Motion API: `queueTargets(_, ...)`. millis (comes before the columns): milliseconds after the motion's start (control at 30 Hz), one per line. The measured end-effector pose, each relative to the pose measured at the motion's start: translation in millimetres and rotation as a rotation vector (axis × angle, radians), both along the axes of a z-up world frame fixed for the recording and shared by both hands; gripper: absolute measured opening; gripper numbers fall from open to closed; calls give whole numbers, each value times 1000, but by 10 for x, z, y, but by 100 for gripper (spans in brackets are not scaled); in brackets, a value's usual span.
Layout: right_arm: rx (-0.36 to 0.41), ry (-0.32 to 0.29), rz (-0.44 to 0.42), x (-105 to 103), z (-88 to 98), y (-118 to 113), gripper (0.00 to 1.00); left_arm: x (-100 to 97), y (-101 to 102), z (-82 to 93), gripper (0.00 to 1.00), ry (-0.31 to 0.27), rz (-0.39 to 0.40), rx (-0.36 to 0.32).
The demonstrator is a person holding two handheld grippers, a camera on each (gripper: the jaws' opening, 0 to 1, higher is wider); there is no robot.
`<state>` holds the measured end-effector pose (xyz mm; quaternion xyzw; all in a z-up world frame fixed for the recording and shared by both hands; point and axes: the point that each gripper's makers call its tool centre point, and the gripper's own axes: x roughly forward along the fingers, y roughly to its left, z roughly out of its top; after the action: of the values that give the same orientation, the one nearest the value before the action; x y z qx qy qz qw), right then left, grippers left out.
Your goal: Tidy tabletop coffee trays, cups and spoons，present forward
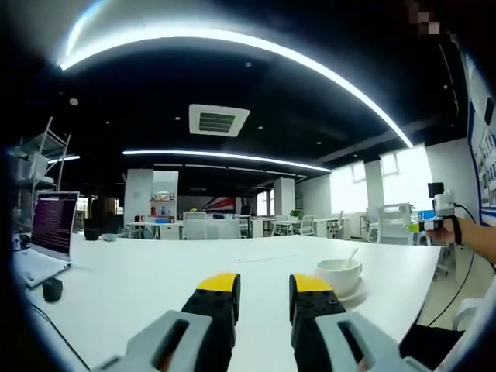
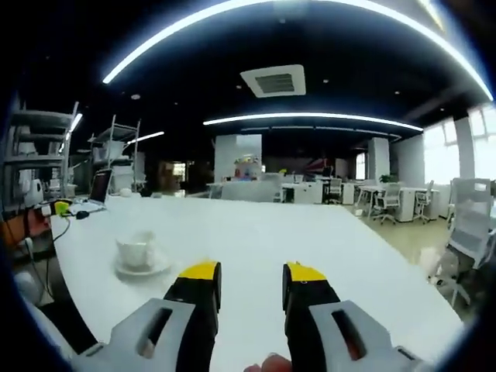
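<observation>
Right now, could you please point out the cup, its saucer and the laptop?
cup (image 1: 339,273), left gripper view, on its white side wall.
saucer (image 2: 142,269), right gripper view, on its front rim.
laptop (image 1: 53,223), left gripper view, on its lit screen.

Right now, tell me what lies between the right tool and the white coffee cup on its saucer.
Nothing: in the right gripper view, bare white tabletop separates the open right tool from the white ceramic cup on its saucer.

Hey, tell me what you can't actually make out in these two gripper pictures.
- Cup on its saucer, left gripper view: contents hidden by its wall; only a spoon handle shows.
- Cup, right gripper view: too small and blurred to show any spoon.
- Laptop screen text, left gripper view: too small to read.
- Any trays: cannot tell.
</observation>
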<state>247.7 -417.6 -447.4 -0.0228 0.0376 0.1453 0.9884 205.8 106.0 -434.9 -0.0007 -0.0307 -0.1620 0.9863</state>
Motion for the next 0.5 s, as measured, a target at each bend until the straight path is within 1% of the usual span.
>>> queueTargets(100,19,0,-5,6,-49,-31,32,-11,-15,11,27,10,5,-10)
queueTargets(300,35,4,-19,65,-56,-89,32,-13,-16,-1,27,28,11,-4)
queueTargets(500,47,-7,-22,72,-11,-88,32,9,9,-1,28,49,0,-51)
